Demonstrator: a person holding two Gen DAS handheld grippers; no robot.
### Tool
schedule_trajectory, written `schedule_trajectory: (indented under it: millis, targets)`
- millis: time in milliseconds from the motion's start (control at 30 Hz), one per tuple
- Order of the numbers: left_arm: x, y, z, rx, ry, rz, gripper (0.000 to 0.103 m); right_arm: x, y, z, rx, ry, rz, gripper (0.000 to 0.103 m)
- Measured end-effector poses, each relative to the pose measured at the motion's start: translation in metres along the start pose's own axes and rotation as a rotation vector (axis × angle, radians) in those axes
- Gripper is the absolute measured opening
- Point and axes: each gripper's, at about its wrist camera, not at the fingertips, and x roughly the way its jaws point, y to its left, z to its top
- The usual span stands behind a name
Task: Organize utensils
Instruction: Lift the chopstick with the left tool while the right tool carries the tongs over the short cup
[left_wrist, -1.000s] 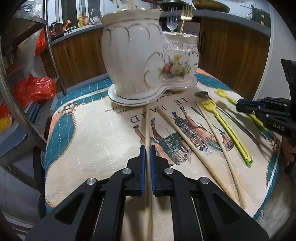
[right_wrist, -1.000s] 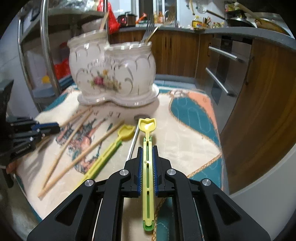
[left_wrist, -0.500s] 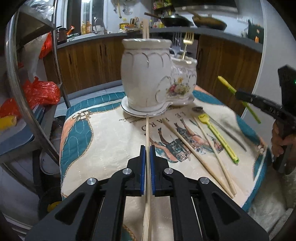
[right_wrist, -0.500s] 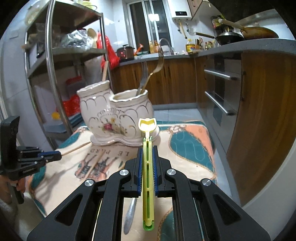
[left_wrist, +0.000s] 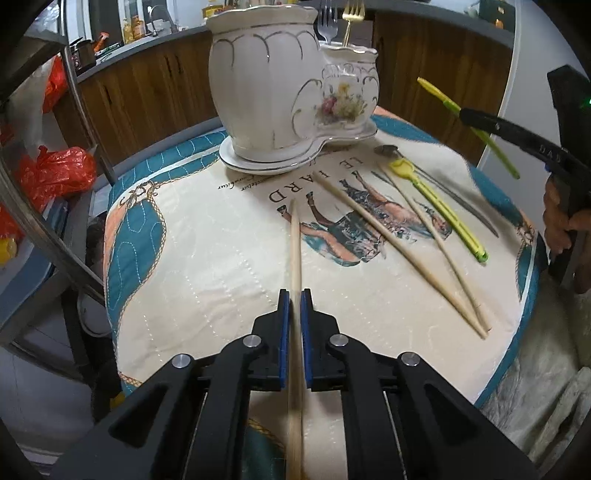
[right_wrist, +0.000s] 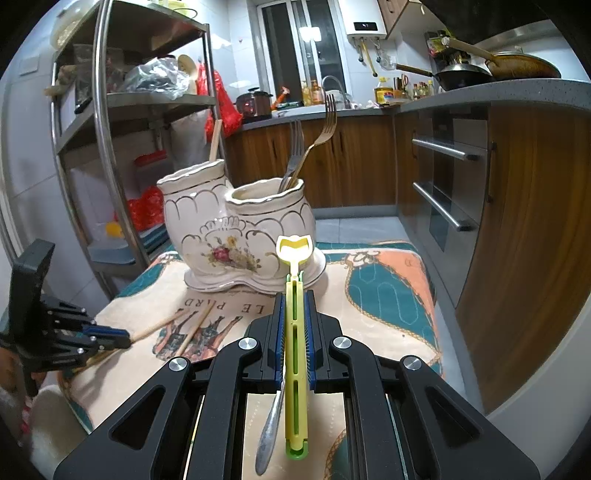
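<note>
My left gripper (left_wrist: 295, 295) is shut on a wooden chopstick (left_wrist: 294, 240) that points toward the white ceramic two-pot holder (left_wrist: 266, 85); its tip hangs low over the cloth. Two more chopsticks (left_wrist: 388, 240) lie on the cloth beside a yellow-green plastic utensil (left_wrist: 439, 206) and a metal utensil (left_wrist: 454, 199). My right gripper (right_wrist: 295, 306) is shut on a second yellow-green utensil (right_wrist: 294, 251), held in the air in front of the holder (right_wrist: 236, 229). Two forks (right_wrist: 314, 144) stand in the shorter pot, one chopstick (right_wrist: 215, 140) in the taller. The left gripper (right_wrist: 125, 338) shows at the left.
The holder stands at the far side of a small table under a printed cloth (left_wrist: 184, 258). A metal shelf rack (right_wrist: 107, 147) rises to the left, wooden cabinets (right_wrist: 535, 221) to the right. A hand (left_wrist: 557, 225) grips the right tool's handle.
The right gripper has lifted its yellow-green utensil off the cloth into the air. The left gripper, still holding its chopstick, drew back from the holder and then tilted down toward the cloth.
</note>
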Motion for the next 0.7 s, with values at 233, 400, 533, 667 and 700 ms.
schedule_trajectory:
  millis: [233, 400, 533, 667, 700]
  targets:
    - [-0.01, -0.007, 0.0, 0.063, -0.053, 0.009, 0.006, -0.016, 0.004, 0.006, 0.012, -0.069, 0.027, 0.01]
    - [-0.043, -0.004, 0.002, 0.052, -0.271, -0.06, 0.006, -0.028, -0.001, 0.016, 0.055, -0.143, 0.041, 0.01]
    - [-0.064, -0.002, 0.013, 0.026, -0.419, -0.093, 0.006, -0.026, -0.003, 0.03, 0.083, -0.175, 0.066, 0.01]
    - [-0.079, 0.006, 0.028, -0.014, -0.538, -0.112, 0.006, -0.019, -0.003, 0.045, 0.108, -0.19, 0.107, 0.01]
    - [-0.082, 0.008, 0.034, -0.023, -0.574, -0.111, 0.006, -0.015, -0.003, 0.051, 0.108, -0.195, 0.116, 0.01]
